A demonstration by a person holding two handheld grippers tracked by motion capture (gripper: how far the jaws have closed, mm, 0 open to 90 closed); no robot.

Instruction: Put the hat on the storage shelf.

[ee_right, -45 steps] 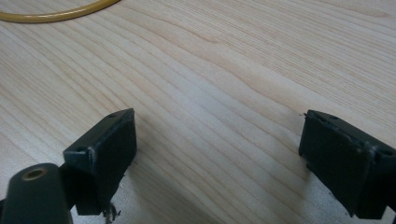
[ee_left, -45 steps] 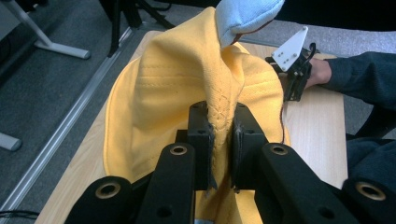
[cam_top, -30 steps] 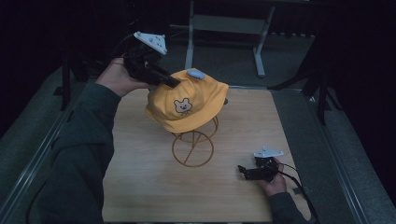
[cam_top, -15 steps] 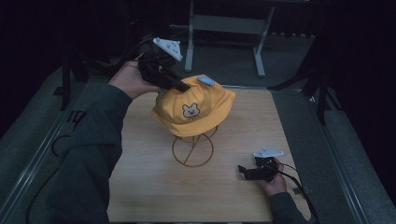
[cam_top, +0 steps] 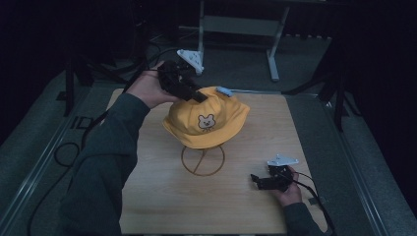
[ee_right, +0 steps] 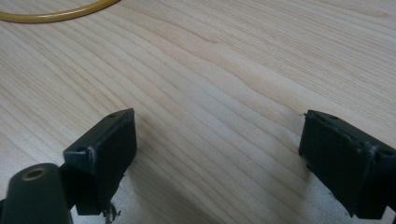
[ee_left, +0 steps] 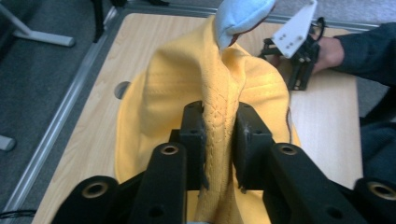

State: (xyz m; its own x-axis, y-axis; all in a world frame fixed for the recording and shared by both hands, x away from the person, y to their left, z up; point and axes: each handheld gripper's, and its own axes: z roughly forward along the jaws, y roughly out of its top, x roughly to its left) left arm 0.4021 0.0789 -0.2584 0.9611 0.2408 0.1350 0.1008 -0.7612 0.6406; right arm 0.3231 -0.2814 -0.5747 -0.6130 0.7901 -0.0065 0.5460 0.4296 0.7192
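A yellow fabric hat with a bear face on its front (cam_top: 206, 120) sits on a gold wire stand with a ring base (cam_top: 202, 161) near the middle of the light wooden table (cam_top: 157, 196). The left gripper (cam_top: 195, 95) reaches the hat's far side from behind the stand, its jaws pinched tight on a raised fold of the crown fabric (ee_left: 219, 126). The right gripper (cam_top: 255, 180) rests low on the table, to the right of the stand and nearer the person, jaws spread wide with bare wood between them.
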